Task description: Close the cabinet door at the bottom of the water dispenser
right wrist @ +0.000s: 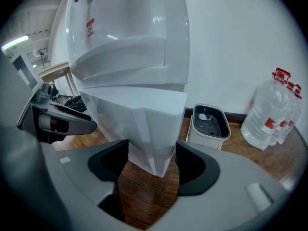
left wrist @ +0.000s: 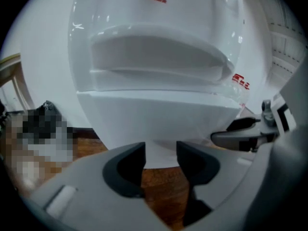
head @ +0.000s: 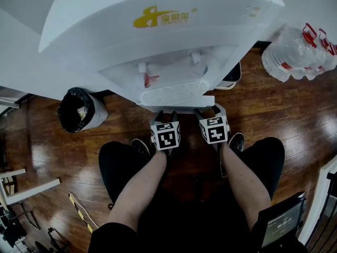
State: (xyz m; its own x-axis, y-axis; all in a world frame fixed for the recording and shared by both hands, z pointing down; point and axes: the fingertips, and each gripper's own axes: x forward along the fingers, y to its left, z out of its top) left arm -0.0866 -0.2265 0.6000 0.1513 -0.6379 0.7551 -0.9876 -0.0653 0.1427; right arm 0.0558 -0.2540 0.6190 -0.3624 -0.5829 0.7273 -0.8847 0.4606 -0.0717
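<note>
The white water dispenser [head: 158, 36] stands straight ahead of me. Its bottom cabinet door [head: 176, 102] shows as a white strip at the base, and I cannot tell whether it stands ajar. My left gripper [head: 164, 115] and right gripper [head: 209, 112] hover side by side just in front of that strip. In the left gripper view the jaws of the left gripper [left wrist: 160, 160] stand apart, with the door's white front [left wrist: 159, 124] just beyond them. The right gripper [right wrist: 151, 165] is open too; a lower corner of the white cabinet [right wrist: 154, 153] shows in its gap, untouched by the pads.
A bin with a black liner [head: 79, 109] stands left of the dispenser. A small white container [right wrist: 208, 121] sits to its right, and several large water bottles [head: 300, 51] lie further right. The person's knees flank the grippers on the wooden floor [head: 52, 157].
</note>
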